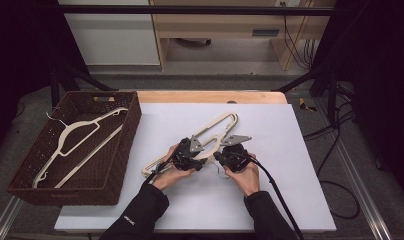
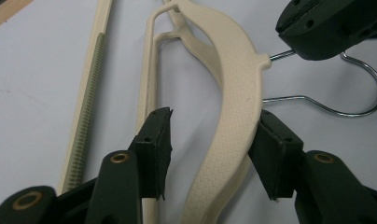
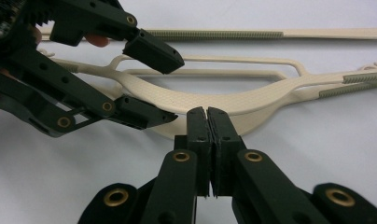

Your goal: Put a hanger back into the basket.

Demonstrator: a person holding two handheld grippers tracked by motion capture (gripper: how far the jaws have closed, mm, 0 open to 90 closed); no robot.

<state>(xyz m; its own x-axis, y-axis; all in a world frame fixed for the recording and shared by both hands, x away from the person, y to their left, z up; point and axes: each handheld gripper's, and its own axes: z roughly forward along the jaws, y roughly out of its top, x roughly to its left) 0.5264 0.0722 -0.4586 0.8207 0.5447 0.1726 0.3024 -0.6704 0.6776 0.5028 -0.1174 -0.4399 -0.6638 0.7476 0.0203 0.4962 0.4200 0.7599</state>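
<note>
- Counter [image 1: 290, 200] under a white sheet, with a cream plastic hanger [image 1: 210, 131] lying flat near its middle, the long bar running diagonally toward the far right.
- Left gripper [image 1: 190, 152] sits at the hanger's thick curved shoulder; in the left gripper view [image 2: 210, 135] its jaws stand wide apart, one either side of the textured shoulder [image 2: 233, 102]. The right-hand pad looks to touch the shoulder's edge, while the other pad stands clear over the thin inner bar. Nothing is clamped.
- Right gripper [image 1: 235, 155] is just beside the left one. In the right gripper view [image 3: 208, 116] its jaws are pressed together, pads meeting. The tips lie at the neck of the hanger, where the wire hook [image 2: 345, 93] comes out; the left gripper view shows the wire running in under that black tip. Whether the wire is actually pinched between the pads cannot be told.
- Ribbed grip strip [image 2: 86, 112] runs along the hanger's straight bar.
- Brown woven basket [image 1: 130, 145] stands at the counter's left edge, holding a second cream hanger [image 1: 75, 142] lying diagonally inside it.
- Both hands hold the grippers from the near side, in dark sleeves [image 1: 140, 215].
</note>
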